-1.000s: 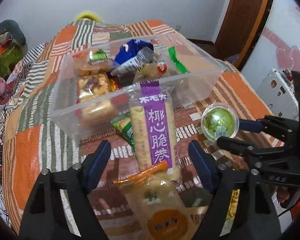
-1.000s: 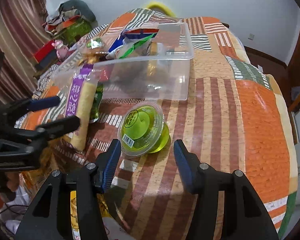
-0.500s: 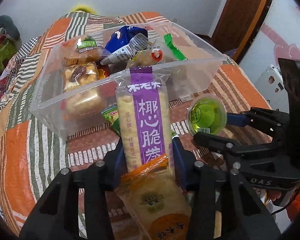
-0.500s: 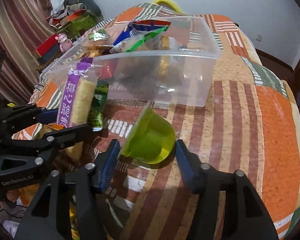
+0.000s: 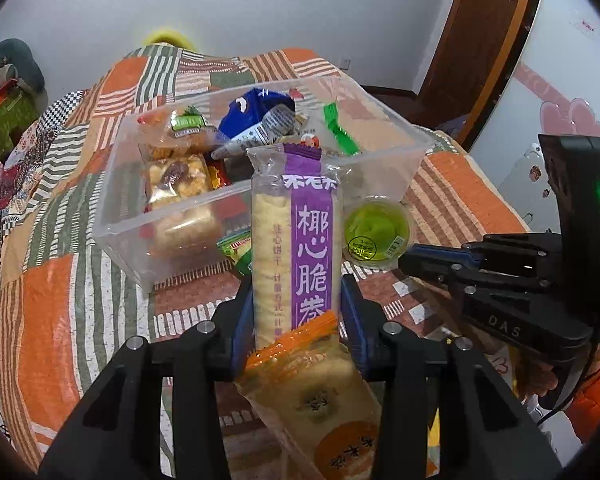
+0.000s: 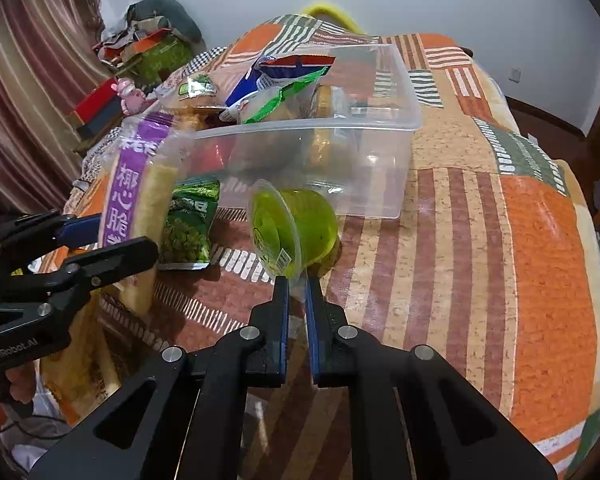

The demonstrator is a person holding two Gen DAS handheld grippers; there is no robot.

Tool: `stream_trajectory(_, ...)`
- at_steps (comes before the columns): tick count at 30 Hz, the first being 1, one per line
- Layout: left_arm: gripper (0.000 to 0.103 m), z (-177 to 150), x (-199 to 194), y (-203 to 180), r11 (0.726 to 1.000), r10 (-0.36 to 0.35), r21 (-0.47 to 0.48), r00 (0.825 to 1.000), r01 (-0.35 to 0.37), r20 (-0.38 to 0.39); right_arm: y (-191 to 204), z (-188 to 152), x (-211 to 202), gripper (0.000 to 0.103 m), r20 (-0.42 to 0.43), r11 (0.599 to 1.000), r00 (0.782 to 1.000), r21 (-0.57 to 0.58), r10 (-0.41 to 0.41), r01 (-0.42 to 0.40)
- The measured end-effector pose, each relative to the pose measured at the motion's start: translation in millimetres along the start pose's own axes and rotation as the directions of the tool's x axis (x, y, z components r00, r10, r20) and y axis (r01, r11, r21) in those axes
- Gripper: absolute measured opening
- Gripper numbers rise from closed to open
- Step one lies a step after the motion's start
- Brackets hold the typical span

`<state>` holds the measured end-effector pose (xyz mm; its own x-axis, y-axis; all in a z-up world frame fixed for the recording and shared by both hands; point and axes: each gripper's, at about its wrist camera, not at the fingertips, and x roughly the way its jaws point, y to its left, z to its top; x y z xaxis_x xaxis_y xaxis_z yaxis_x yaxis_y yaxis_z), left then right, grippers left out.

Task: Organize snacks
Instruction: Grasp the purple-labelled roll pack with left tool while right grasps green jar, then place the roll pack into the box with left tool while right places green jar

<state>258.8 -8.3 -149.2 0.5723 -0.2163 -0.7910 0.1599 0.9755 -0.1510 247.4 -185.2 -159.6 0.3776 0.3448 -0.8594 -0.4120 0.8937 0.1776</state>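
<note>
The job looks about half done: the clear plastic bin (image 5: 384, 168) on the patchwork bedspread (image 6: 540, 260) already holds a heap of wrapped snacks, roughly 6 that can be told apart, among them a blue packet (image 5: 256, 114) and a nut-topped cake bar (image 5: 176, 180), though the pile hides any exact count. Outside the bin 4 items remain in view. The left gripper (image 5: 296, 316) is closing its jaws on 1 long purple-striped biscuit pack (image 5: 300, 240), the blue pads pressing its sides, with the pack tilted up toward the bin's near wall. The right gripper (image 6: 298, 284) is squeezed almost fully together, pinching the rim of 1 green jelly cup (image 6: 300, 228), which is tipped on its side just in front of the bin. 1 green pea packet (image 6: 188, 224) lies on the bedspread between the 2 held items, and 1 orange-edged cracker pack (image 5: 320, 396) sits under the left gripper. What is left, as I judge it, is to drop both held snacks in, then fetch those 2.
</note>
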Motion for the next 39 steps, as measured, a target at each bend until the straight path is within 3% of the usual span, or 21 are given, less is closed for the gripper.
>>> stream_trajectory(1,0.041,0.3,-1.5,0.6,1.000,0.001,-0.002,1.000,-0.001,0.006,0.6,1.8,0.2,0.014,-0.003,1.000,1.000,0.000,0.004,-0.004)
stream_trajectory(3,0.041,1.5,-7.1,2.3,1.000,0.002,-0.006,1.000,-0.002,0.019,-0.1,5.4,-1.6,0.033,0.009,1.000,1.000,0.000,0.012,-0.012)
stream_trajectory(6,0.041,4.5,-11.7,5.7,1.000,0.005,-0.011,1.000,-0.005,0.030,-0.5,14.0,-3.0,0.045,0.038,1.000,0.999,-0.003,0.006,-0.006)
stream_trajectory(17,0.041,9.6,-8.7,20.7,0.999,0.005,-0.036,0.999,-0.003,0.035,-2.6,33.0,29.6,0.045,-0.025,0.999,0.999,0.020,0.044,-0.043)
stream_trajectory(22,0.041,10.1,-7.4,23.5,0.999,0.004,-0.050,0.999,-0.002,0.038,5.6,28.3,19.5,0.038,0.007,0.999,0.999,-0.020,0.036,-0.036)
stream_trajectory(31,0.041,18.9,-21.6,24.1,0.999,0.016,-0.041,0.997,-0.013,0.077,10.0,21.6,-5.8,0.038,0.068,0.999,0.998,-0.049,0.019,-0.016)
stream_trajectory(39,0.041,40.3,-35.9,21.8,1.000,0.014,-0.028,0.991,-0.010,0.132,5.1,36.9,-39.4,0.038,0.163,0.999,0.987,-0.043,0.013,-0.006)
